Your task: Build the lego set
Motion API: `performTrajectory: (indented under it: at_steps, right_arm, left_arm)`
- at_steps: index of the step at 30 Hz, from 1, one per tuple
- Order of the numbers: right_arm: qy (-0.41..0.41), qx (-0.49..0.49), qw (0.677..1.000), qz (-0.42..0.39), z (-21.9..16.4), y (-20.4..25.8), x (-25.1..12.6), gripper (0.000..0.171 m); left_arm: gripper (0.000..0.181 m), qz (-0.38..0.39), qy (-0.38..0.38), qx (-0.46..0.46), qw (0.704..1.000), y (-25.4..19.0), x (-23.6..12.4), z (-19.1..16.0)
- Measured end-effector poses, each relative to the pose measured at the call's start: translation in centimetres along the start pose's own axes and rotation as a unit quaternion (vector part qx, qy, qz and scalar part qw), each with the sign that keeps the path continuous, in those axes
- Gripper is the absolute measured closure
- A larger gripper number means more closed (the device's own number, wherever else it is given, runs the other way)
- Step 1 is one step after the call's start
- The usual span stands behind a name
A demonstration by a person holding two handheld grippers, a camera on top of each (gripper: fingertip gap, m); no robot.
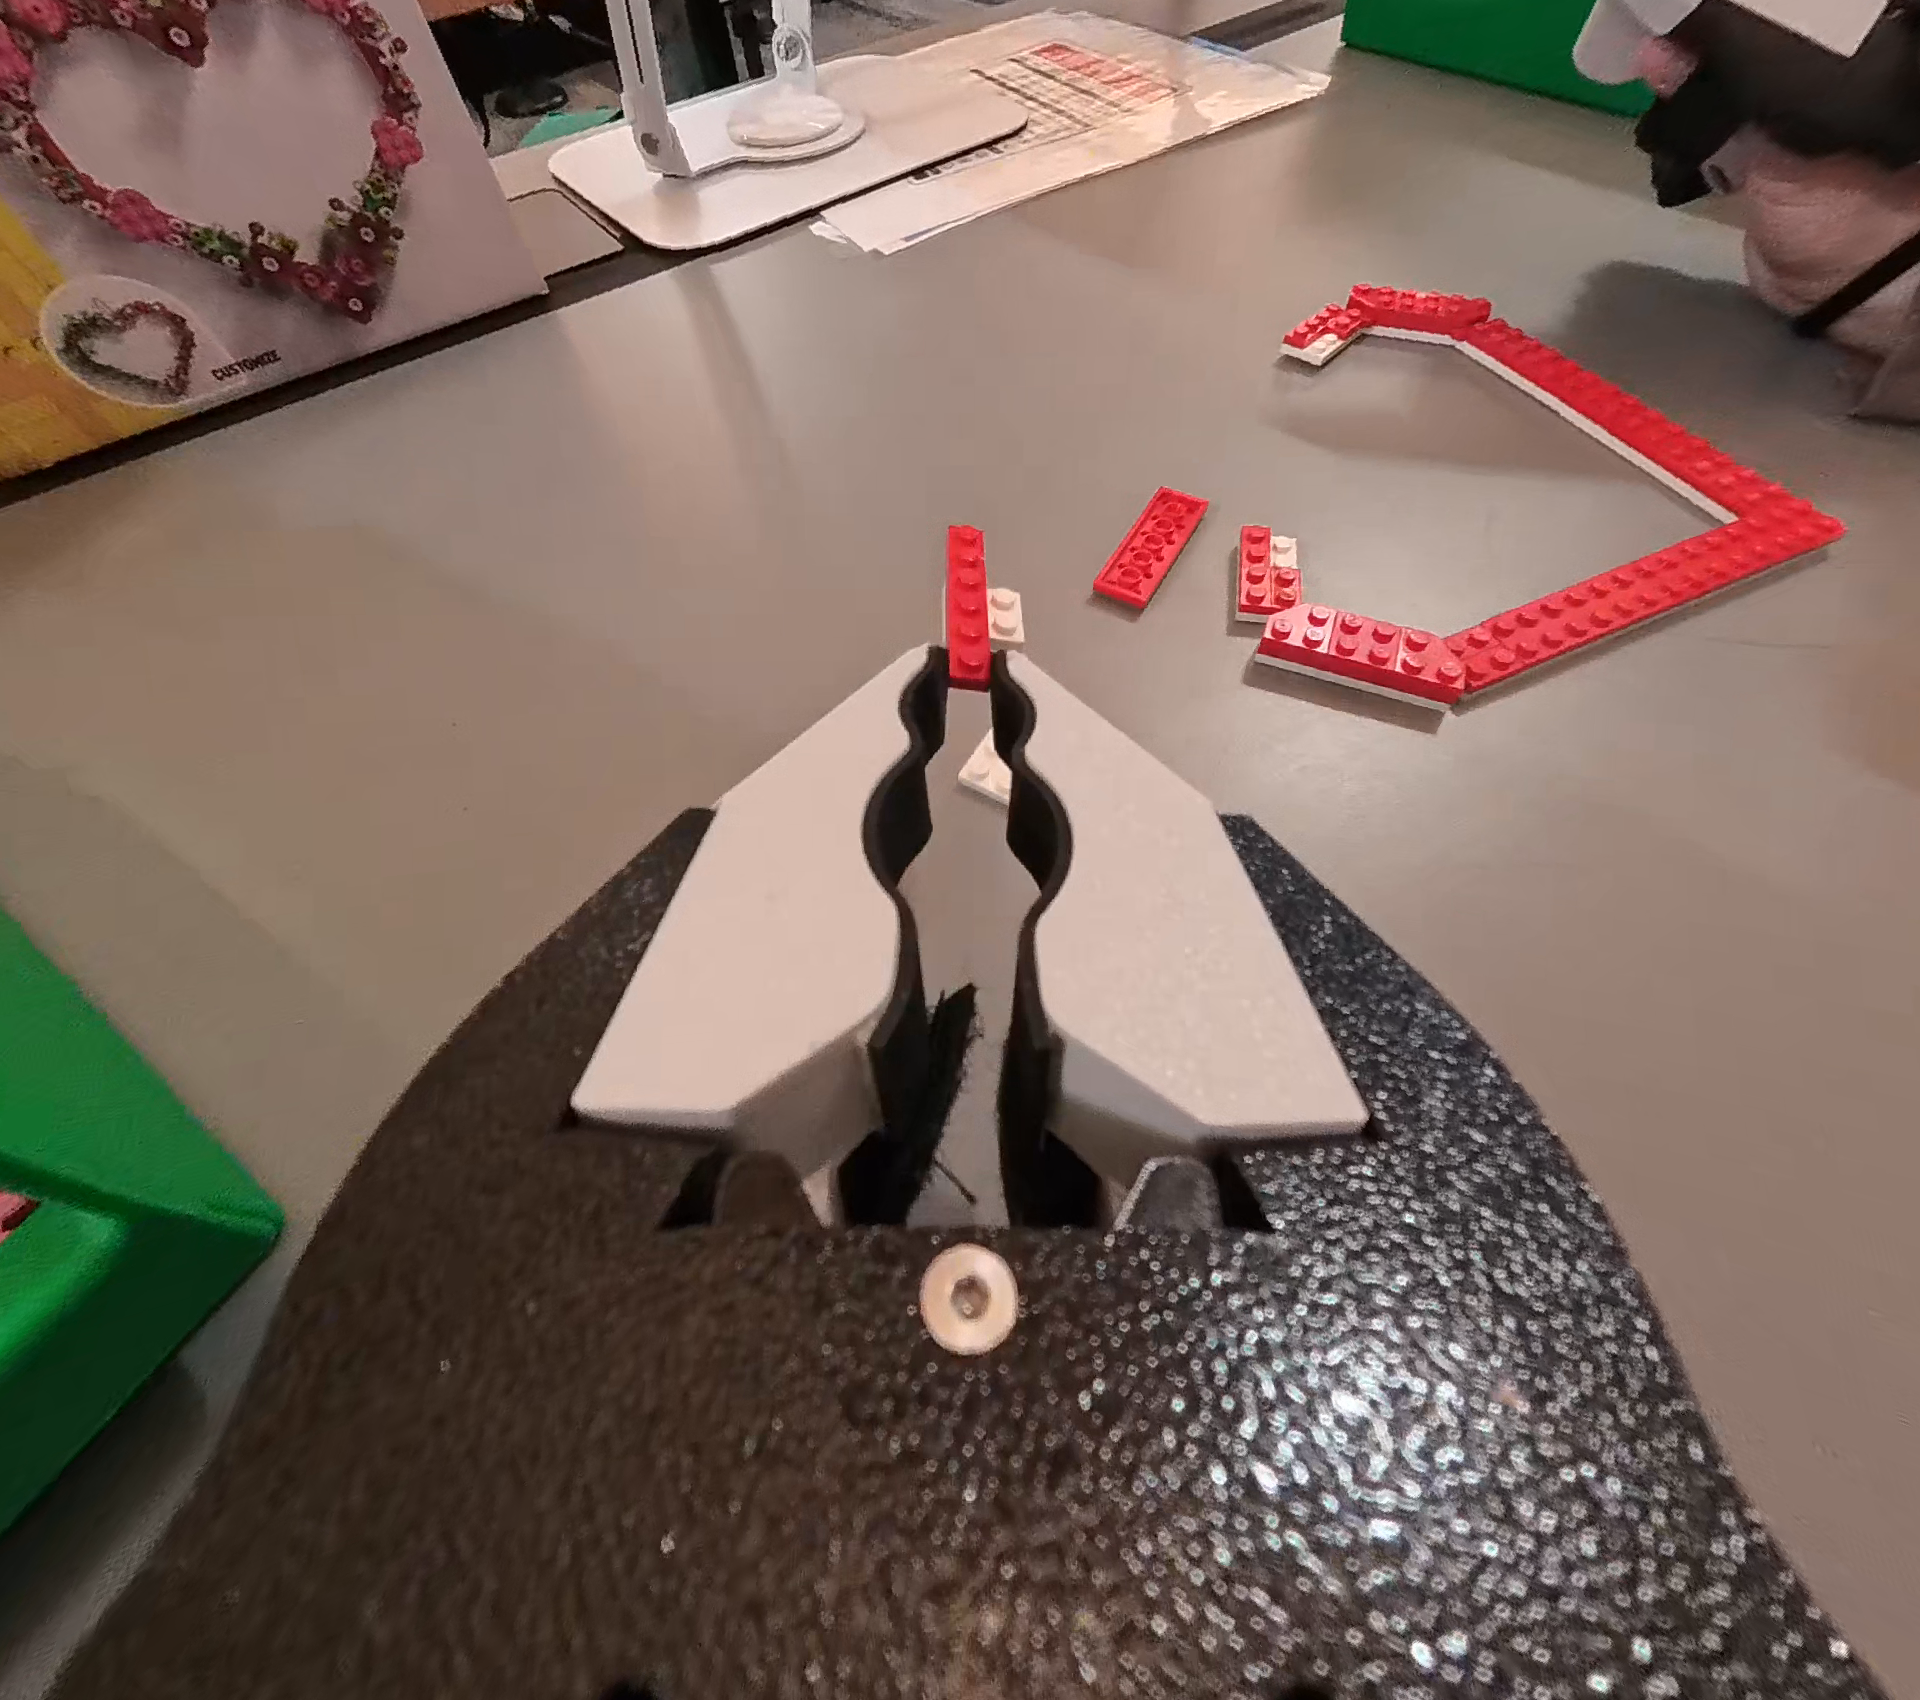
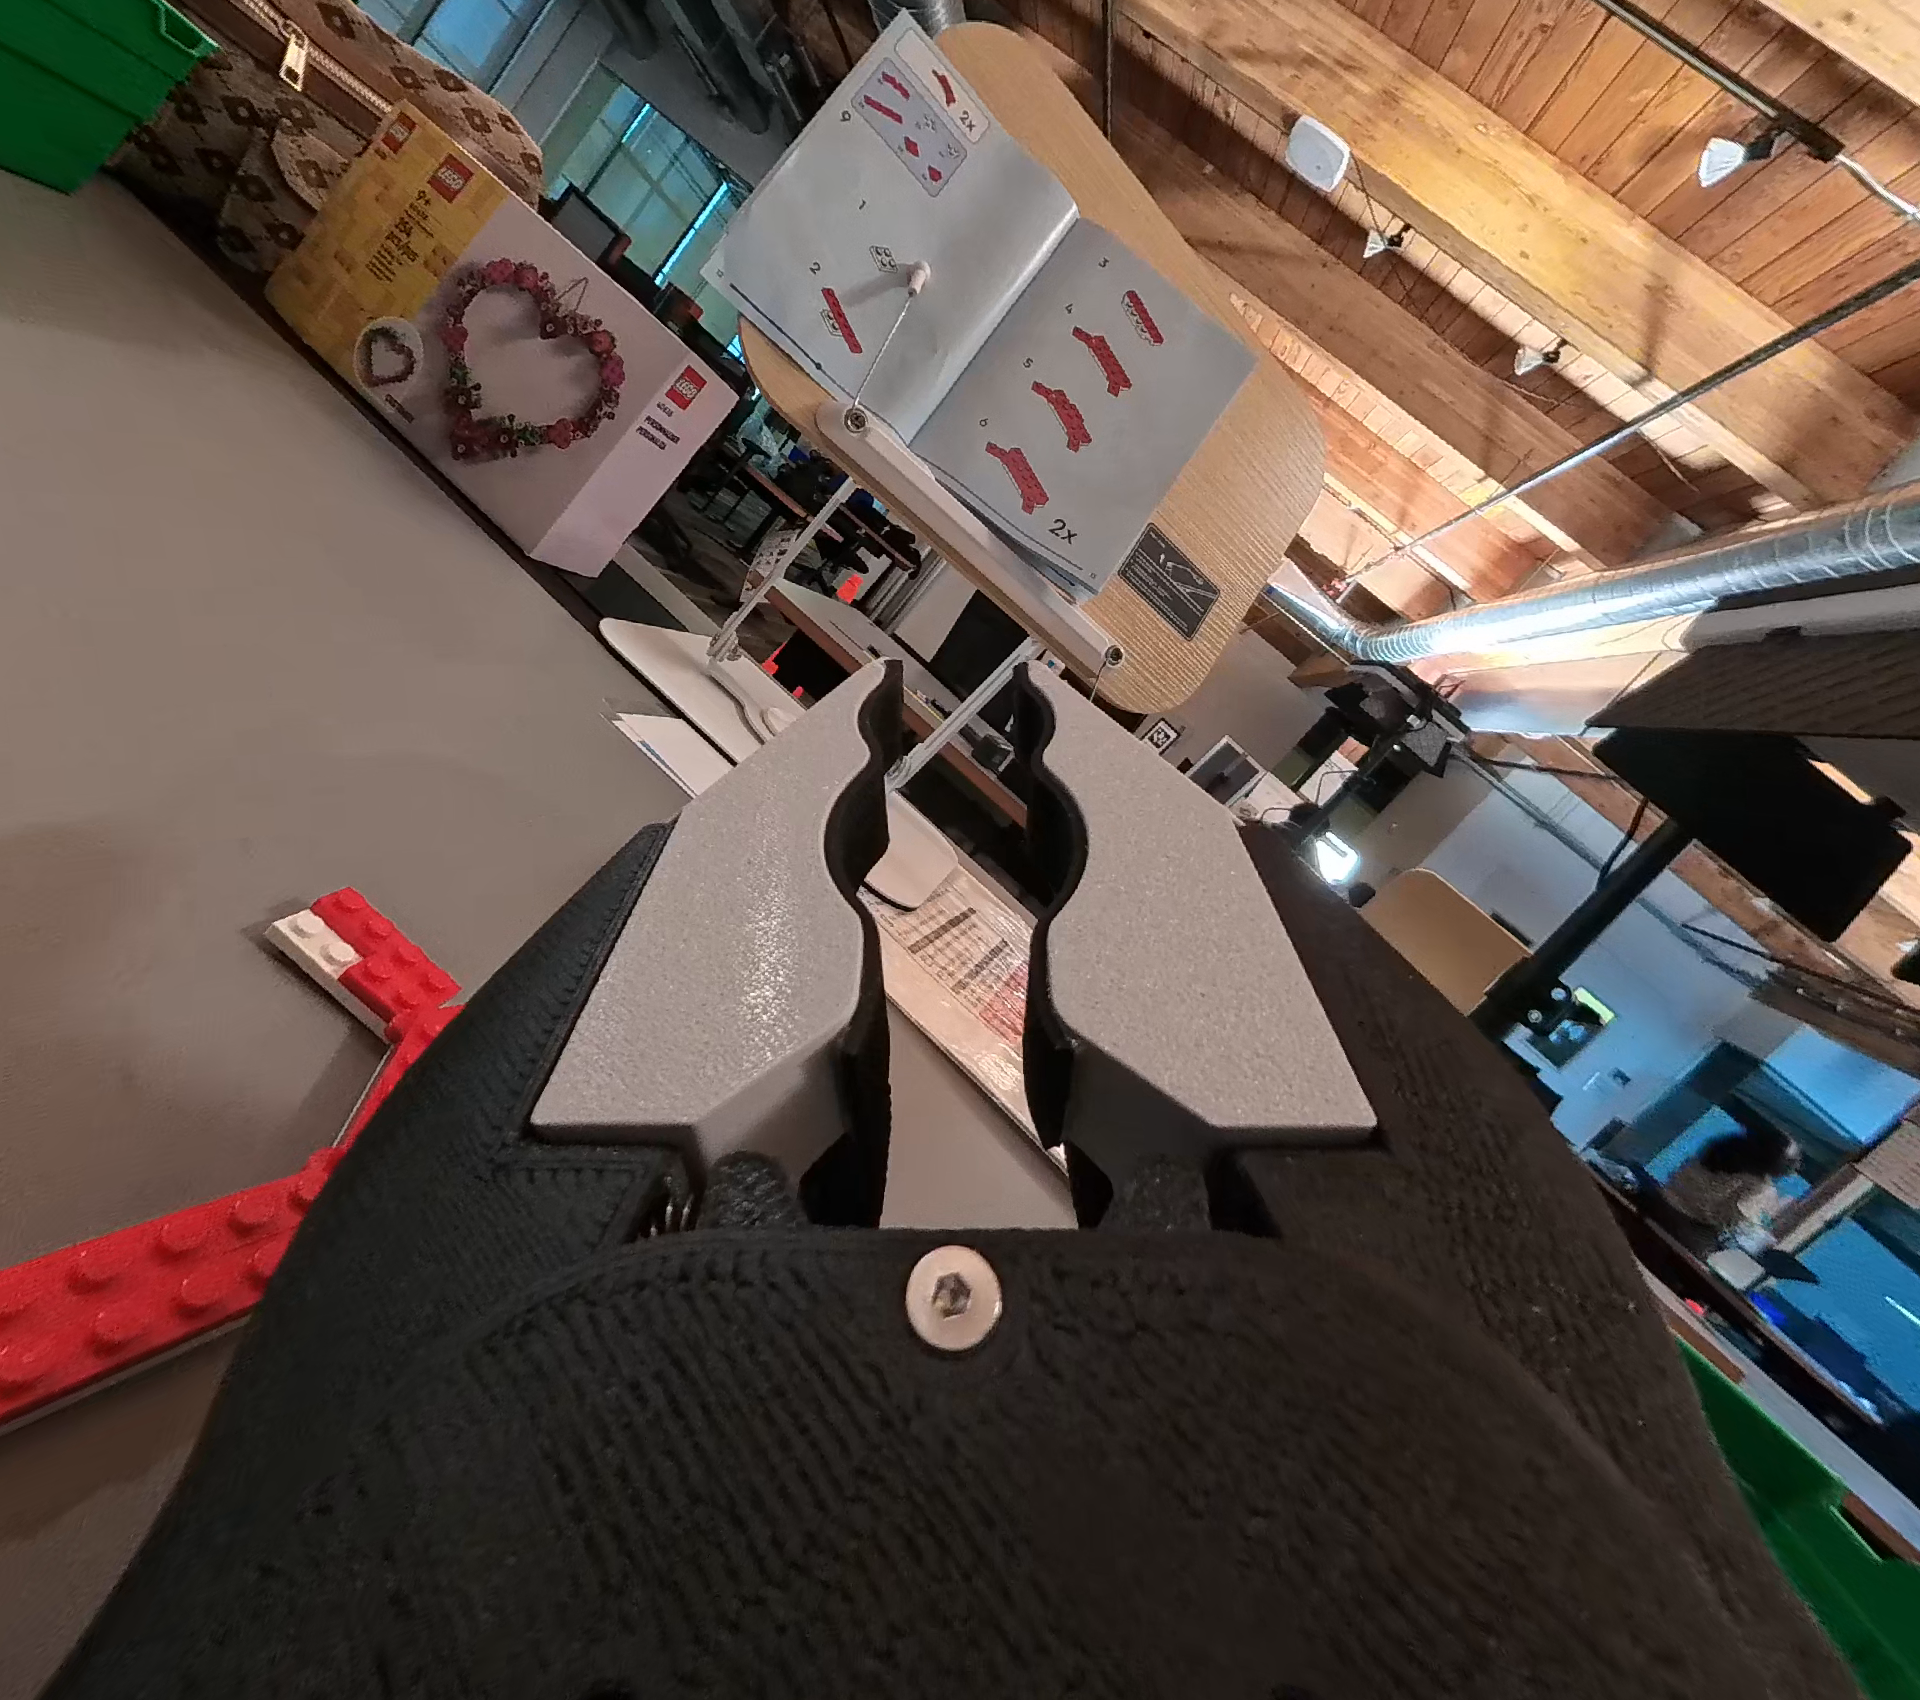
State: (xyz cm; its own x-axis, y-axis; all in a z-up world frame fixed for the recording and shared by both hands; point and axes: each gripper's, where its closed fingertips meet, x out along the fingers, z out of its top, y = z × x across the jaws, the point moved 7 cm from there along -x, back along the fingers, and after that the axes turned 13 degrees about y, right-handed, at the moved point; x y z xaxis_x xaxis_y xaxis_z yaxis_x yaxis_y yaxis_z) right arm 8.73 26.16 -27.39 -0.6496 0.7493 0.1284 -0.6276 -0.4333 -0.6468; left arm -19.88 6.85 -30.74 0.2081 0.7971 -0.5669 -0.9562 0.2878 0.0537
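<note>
Two grey fingertips of the left gripper (image 1: 968, 663) were clenched on the near end of a narrow red plate (image 1: 966, 601), which had a small white plate (image 1: 1006, 614) joined at its right side; whether the pair rested on the grey table (image 1: 623, 570) or was just lifted I could not tell. Another small white plate (image 1: 985, 775) lay on the table under the fingers. Further right lay an upside-down red plate (image 1: 1151, 546), then the open end of the half-built red heart frame (image 1: 1621, 497). The right gripper (image 2: 956, 694) hung released and empty beside the frame, tilted up toward the instruction booklet (image 2: 977, 331) on its stand. Such a plate looked light, stiff and smooth-edged, so it would probably be best pinched across its long sides near one end, as here; the white piece could likely pop off if twisted.
</note>
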Motion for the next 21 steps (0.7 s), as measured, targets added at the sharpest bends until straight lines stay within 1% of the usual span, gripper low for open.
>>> performTrajectory:
  at_steps: [8,16,21]
  right_arm:
    - [0.002,0.004,1.0,0.0,0.0,0.0,0.0,0.152]
    - [0.005,0.006,1.0,-0.003,-0.1,0.0,0.1,0.152]
    - [0.006,0.014,1.0,-0.004,-0.2,-0.1,0.1,0.152]
  left_arm:
    - [0.175,0.005,0.017,-0.014,1.0,0.4,0.5,-0.4]
    - [0.175,-0.016,0.057,-0.011,0.998,1.0,3.5,0.9]
    - [0.175,-0.039,0.089,0.004,0.995,1.4,4.4,0.4]
